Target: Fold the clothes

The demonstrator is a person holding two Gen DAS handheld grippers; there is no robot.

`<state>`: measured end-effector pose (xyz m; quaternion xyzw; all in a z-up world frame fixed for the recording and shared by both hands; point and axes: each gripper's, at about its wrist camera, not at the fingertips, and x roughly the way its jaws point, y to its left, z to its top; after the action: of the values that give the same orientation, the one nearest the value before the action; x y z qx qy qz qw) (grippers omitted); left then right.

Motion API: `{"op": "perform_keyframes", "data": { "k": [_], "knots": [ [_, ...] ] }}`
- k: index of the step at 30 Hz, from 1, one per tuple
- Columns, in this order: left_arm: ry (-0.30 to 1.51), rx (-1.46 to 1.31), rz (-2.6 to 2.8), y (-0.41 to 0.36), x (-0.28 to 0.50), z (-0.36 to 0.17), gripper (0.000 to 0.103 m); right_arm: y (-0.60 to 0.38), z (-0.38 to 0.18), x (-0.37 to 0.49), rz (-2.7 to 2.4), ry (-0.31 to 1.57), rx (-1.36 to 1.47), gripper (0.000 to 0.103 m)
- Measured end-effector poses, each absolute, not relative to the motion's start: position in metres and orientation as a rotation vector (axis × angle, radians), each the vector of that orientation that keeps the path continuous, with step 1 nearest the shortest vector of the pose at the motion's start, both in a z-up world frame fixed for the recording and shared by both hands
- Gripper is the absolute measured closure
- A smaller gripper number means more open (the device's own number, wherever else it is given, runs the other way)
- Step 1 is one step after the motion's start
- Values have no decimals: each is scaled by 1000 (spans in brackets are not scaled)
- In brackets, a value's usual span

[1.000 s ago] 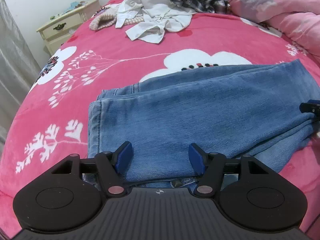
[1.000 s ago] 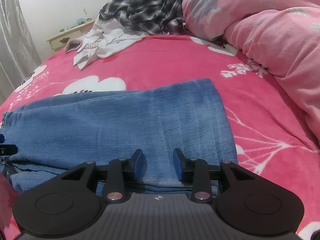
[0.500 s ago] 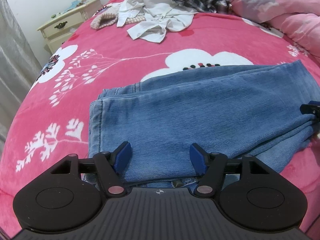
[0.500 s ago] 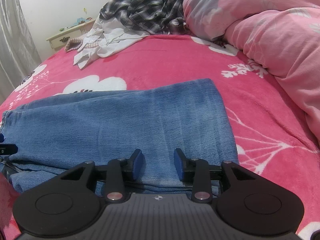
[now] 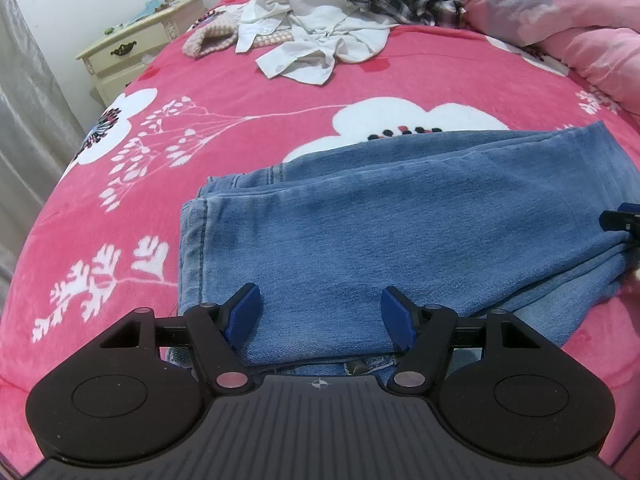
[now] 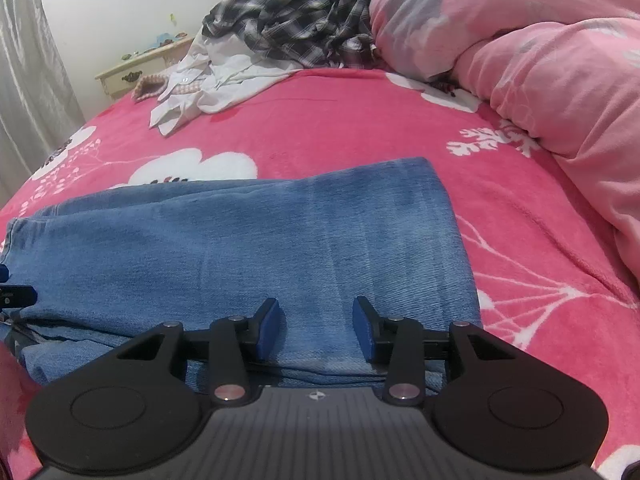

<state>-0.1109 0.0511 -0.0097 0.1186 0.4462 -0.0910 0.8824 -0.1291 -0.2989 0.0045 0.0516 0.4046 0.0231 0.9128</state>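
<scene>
Opening right claw (image 6: 316,326) over folded jeans (image 6: 240,240) on pink bedspread (image 6: 340,128)

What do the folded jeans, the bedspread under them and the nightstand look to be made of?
Jeans: blue denim, faded in patches; diagonal twill weave and stitched seams show.
Bedspread: plush fleece-like fabric, likely synthetic; matte, fuzzy nap, hot pink with a white floral print.
Nightstand: probably painted wood, cream with a slight sheen; carved edge and dark, metal-looking drawer pull.

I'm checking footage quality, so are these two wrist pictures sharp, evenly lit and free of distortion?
Left wrist view: sharp, soft even light, no glare; fisheye bows the bed and darkens the corners. Right wrist view: the jeans are crisp, the quilt slightly washed out, with the same bowing.
</scene>
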Motion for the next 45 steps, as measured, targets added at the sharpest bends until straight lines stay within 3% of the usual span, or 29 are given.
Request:
{"op": "perform_keyframes", "data": {
  "k": [22,32,37,45],
  "knots": [
    [931,235,-185,51,-110,-10,33,-297,5,-130,48,836,100,58],
    [936,218,-176,50,-110,-9,28,-306,14,-118,58,878,177,56],
    [944,208,-176,50,-108,-9,26,-301,24,-105,99,912,207,41],
    [952,199,-171,49,-107,-9,22,-281,21,-93,68,1001,138,35]
  ]
}}
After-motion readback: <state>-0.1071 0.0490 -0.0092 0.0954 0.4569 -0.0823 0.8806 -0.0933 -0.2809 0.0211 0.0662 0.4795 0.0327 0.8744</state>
